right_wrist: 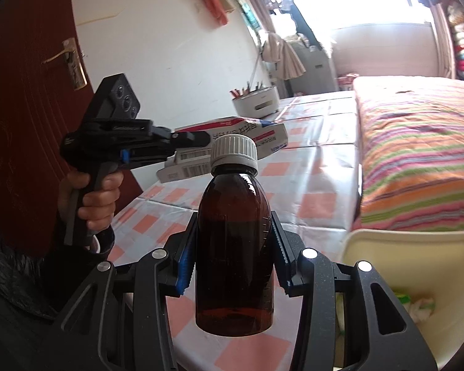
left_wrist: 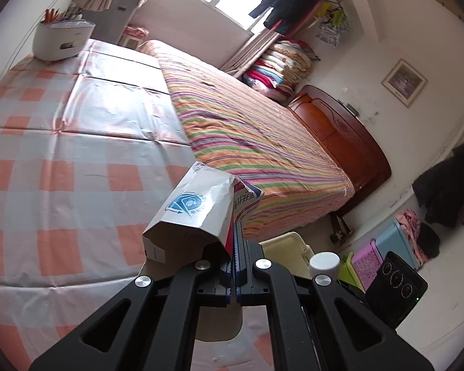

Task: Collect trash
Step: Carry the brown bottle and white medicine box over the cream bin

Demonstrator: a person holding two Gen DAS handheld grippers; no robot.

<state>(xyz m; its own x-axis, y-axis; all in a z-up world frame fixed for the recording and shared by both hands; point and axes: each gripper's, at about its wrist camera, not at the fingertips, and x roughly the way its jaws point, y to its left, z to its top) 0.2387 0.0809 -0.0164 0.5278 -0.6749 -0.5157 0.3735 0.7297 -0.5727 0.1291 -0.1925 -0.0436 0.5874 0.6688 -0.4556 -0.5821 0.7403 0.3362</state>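
In the left wrist view my left gripper (left_wrist: 235,232) is shut on the edge of a crumpled white, red and blue cardboard box (left_wrist: 195,213), held above the checked tablecloth (left_wrist: 62,185). The right wrist view shows my right gripper (right_wrist: 233,247) shut on an upright brown bottle (right_wrist: 233,266) with a white cap (right_wrist: 234,151); its pads press on both sides of the bottle. The left gripper (right_wrist: 201,139) with the box (right_wrist: 247,136) hangs behind the bottle, and a hand (right_wrist: 99,198) grips its handle. A cream bin (right_wrist: 411,247) stands at the lower right with some scraps inside.
A white holder of sticks (left_wrist: 63,40) sits at the table's far end. A striped bed (left_wrist: 256,130) runs along the table's right side. A black heater (left_wrist: 396,287) and coloured baskets (left_wrist: 368,262) stand on the floor. A dark red door (right_wrist: 31,92) is at the left.
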